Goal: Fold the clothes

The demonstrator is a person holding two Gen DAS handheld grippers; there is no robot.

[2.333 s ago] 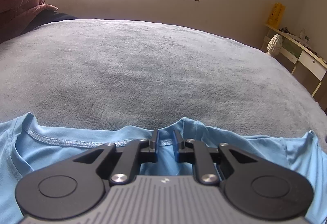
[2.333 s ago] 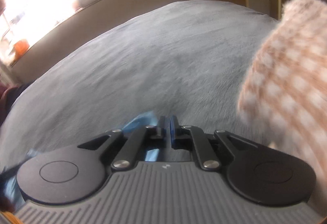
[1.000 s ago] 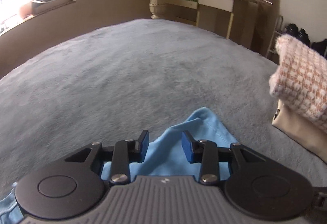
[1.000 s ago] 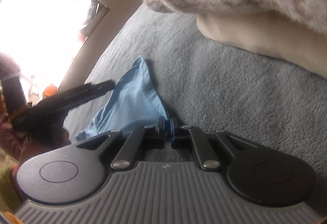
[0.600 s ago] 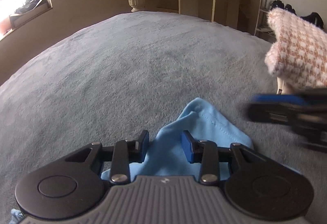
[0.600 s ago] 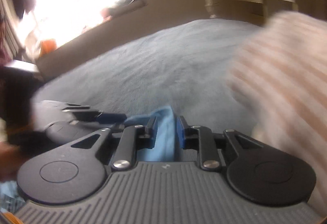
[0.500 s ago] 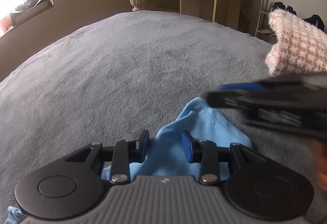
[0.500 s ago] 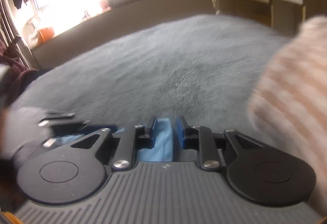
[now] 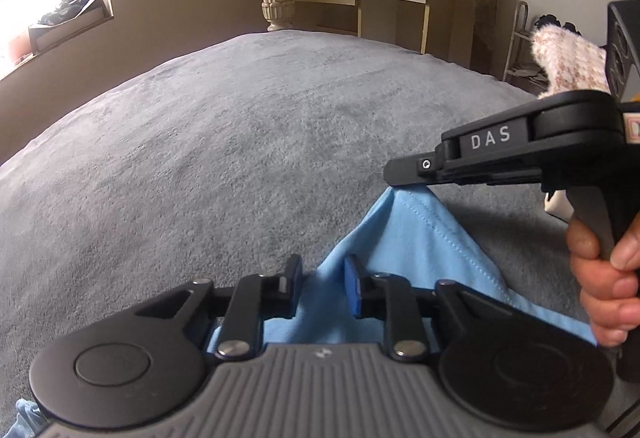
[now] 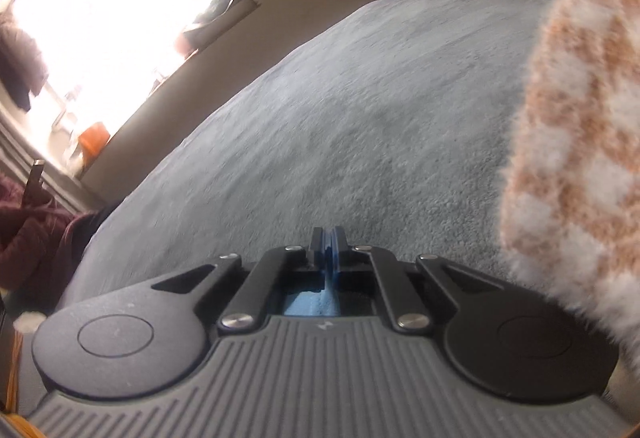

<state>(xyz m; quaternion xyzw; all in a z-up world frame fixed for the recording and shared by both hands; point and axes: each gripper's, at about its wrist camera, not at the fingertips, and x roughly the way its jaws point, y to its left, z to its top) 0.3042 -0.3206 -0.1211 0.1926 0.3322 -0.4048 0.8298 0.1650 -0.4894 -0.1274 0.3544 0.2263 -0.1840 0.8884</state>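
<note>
The blue shirt (image 9: 404, 250) lies on the bed (image 9: 240, 142). The right gripper (image 9: 394, 174) pinches its corner (jaws shut tight). The left gripper (image 9: 322, 284) is closing around a fold. Next, I think: lift and fold over.

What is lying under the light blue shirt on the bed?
Under the light blue shirt only the grey blanket shows, running out on every side. The part directly beneath the cloth is covered, so whether anything else lies there cannot be seen.
</note>
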